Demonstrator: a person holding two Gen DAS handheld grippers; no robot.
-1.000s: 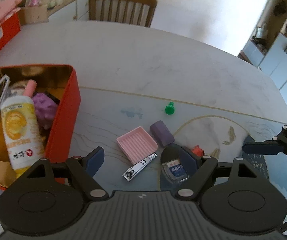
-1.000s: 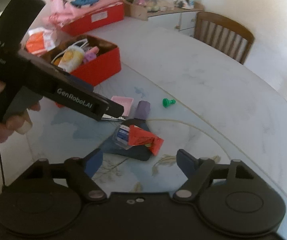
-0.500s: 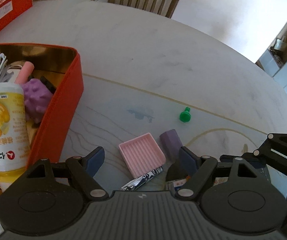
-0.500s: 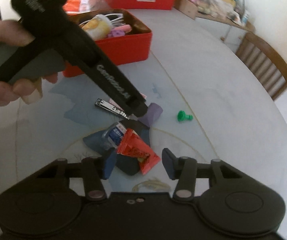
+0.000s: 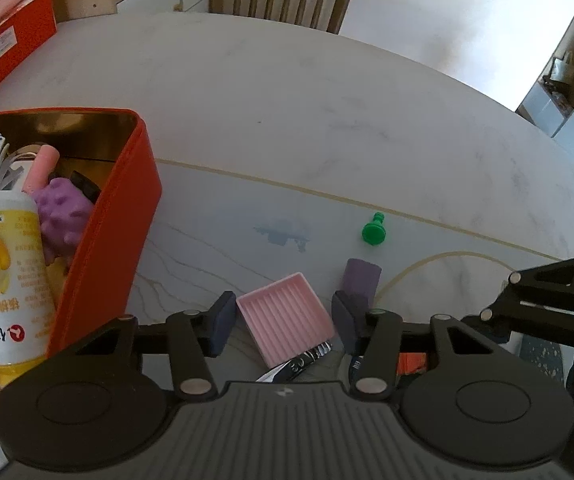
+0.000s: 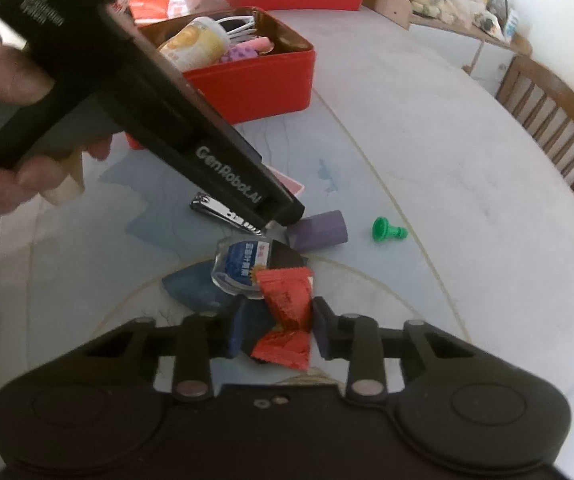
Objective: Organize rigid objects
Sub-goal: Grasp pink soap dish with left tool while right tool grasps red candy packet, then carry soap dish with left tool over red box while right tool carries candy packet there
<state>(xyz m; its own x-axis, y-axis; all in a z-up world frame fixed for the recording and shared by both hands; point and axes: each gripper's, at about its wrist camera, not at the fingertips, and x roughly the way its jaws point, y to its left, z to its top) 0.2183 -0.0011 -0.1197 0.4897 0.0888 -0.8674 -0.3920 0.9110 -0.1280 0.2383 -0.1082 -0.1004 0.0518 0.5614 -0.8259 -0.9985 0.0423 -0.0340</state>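
Left gripper [image 5: 283, 322] jaws closing, pink tray [image 5: 285, 316] between fingers, pads not pressing it, right gripper [image 6: 277, 330] jaws closing, clamped on red packet [image 6: 287, 312], purple block [image 6: 319, 232] beyond fingertips.

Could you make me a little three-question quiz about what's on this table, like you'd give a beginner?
1. True or false: the green peg lies inside the red tin.
2. What lies between the fingers of the right gripper? A) nail clipper B) red wrapped packet C) purple block
3. Fill in: the pink ribbed tray lies between the fingers of the ____ gripper.

Key:
1. False; the peg lies on the table, apart from the tin.
2. B; the red wrapped packet sits between the closing jaws. The nail clipper and purple block lie farther off.
3. Left; the left gripper is closing around it.
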